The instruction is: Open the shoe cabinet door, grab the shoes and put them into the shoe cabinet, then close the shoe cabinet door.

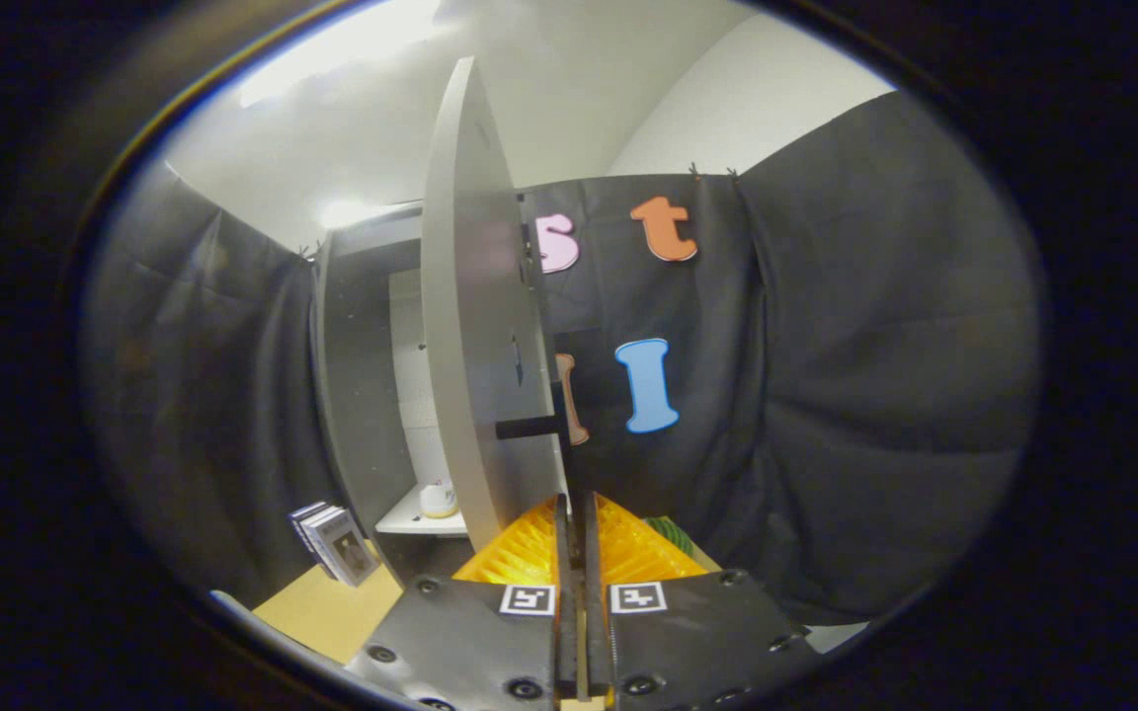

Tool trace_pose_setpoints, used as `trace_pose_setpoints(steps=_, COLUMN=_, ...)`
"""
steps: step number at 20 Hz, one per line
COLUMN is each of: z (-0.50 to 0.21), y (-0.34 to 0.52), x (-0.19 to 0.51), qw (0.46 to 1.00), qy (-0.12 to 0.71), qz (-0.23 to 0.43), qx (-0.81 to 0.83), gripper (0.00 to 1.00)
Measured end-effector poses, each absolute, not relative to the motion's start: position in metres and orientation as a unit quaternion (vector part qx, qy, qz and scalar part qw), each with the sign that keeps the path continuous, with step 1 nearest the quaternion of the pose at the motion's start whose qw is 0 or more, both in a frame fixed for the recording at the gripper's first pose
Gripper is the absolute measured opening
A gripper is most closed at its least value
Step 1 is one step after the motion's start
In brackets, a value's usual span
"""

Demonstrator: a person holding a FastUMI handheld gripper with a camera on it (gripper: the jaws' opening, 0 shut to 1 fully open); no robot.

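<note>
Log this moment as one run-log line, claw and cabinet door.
claw: closed, nothing visibly gripped | cabinet door: open, edge-on just ahead | door handle: above fingertips | cabinet shelf: small container on it

dim booth, bright ceiling glare overhead, heavy fisheye bending at edges, soft focus throughout

Camera riding the tool (pixel 577 513), facing forward, close to cabinet door (pixel 465 326)

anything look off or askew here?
Nothing stands out. The cabinet door stands swung open, edge-on just ahead of the closed gripper, its handle beyond the fingertips. A pale object sits upright on the shelf inside.
</note>
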State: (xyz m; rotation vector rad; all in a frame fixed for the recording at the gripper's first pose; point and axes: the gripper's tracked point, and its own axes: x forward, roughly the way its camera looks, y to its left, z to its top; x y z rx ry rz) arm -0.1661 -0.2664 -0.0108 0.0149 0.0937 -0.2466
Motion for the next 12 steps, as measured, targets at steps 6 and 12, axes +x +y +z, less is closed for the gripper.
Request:
trace_pose_setpoints(steps=6, z=-0.001, y=-0.293, x=-0.202, qw=0.986, qy=0.021, qz=-0.167, qx=-0.012, gripper=0.06)
trace_pose_setpoints(steps=12, z=-0.022, y=-0.238, x=-0.205, qw=0.992, qy=0.02, qz=-0.117, qx=-0.039, gripper=0.06)
